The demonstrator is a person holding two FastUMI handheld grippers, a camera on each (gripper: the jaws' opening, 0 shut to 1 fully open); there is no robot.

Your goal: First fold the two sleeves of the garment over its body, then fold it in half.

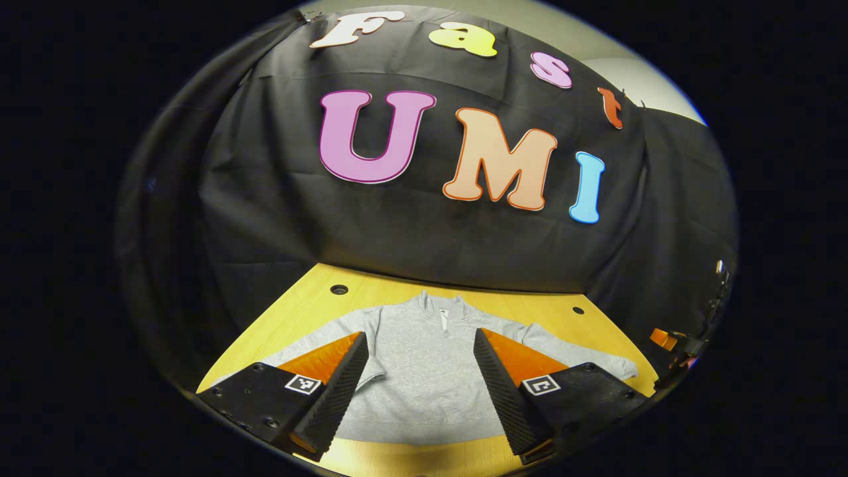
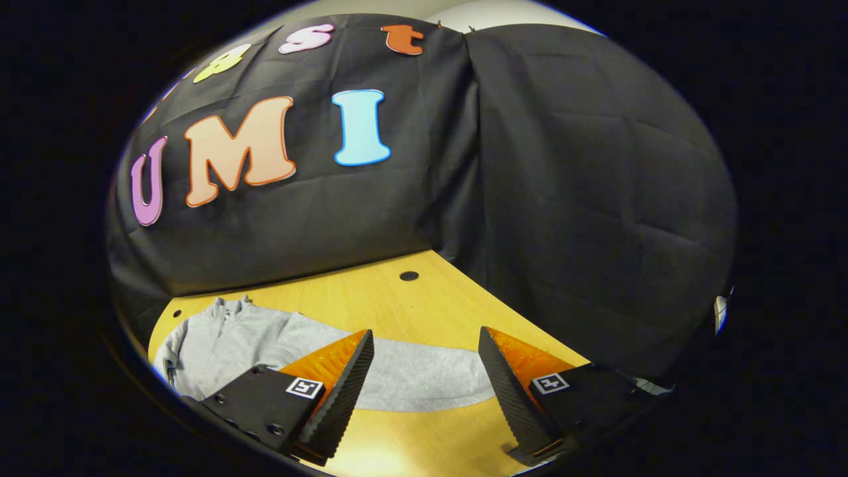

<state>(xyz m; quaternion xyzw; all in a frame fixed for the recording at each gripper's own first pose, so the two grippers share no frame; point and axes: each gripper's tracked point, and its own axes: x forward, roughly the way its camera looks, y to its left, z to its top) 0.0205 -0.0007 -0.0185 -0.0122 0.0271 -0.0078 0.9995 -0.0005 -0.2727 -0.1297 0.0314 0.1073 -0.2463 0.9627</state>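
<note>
black cloth wall point(image 1: 278, 218) behind a yellow wooden table point(image 2: 424, 305).

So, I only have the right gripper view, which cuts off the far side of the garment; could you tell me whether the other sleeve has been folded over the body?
Observer: Not yet. In the left gripper view the garment lies flat on the table, and that sleeve is spread out to the side.
Operator: Thank you. And what is the left gripper doing?
Observer: The left gripper is open and holds nothing; the garment's body shows between its fingers.
Operator: Does the hem look tidy?
Observer: Yes, the hem runs smoothly along the near edge, unfolded.
</note>
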